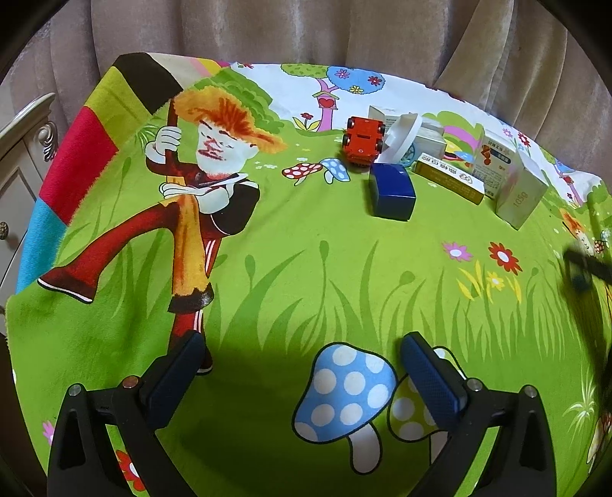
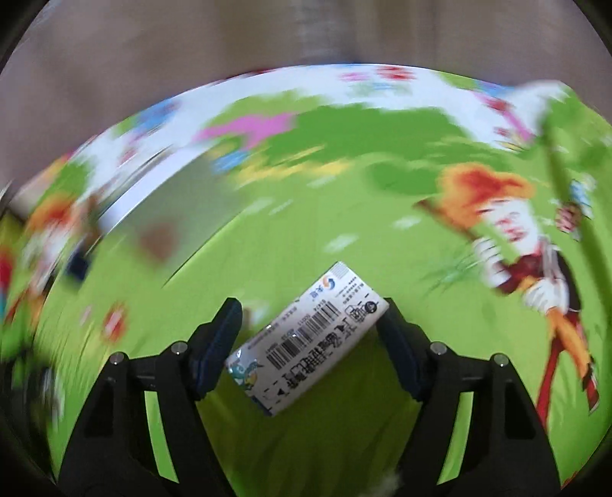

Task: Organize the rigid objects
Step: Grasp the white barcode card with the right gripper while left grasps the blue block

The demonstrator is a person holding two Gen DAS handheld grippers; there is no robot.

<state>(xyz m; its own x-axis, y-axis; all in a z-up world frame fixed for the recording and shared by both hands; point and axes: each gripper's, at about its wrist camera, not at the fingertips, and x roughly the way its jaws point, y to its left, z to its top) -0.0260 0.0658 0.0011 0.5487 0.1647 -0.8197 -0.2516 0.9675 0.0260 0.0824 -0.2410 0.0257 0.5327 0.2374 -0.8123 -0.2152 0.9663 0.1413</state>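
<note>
In the left wrist view a red toy car (image 1: 363,139), a dark blue box (image 1: 392,190), a white roll of tape (image 1: 401,139) and several white and yellow cartons (image 1: 493,168) stand grouped at the far right of the cartoon cloth. My left gripper (image 1: 302,367) is open and empty, low over the near cloth, far from them. In the right wrist view my right gripper (image 2: 311,328) is shut on a white barcode-printed box (image 2: 306,336), held diagonally between its pads above the cloth. That view is blurred by motion.
The table is covered by a bright green cartoon cloth (image 1: 306,267). Beige curtains (image 1: 306,30) hang behind it. A white carved cabinet (image 1: 23,153) stands at the left. A dark blurred shape (image 1: 585,271) shows at the right edge of the left wrist view.
</note>
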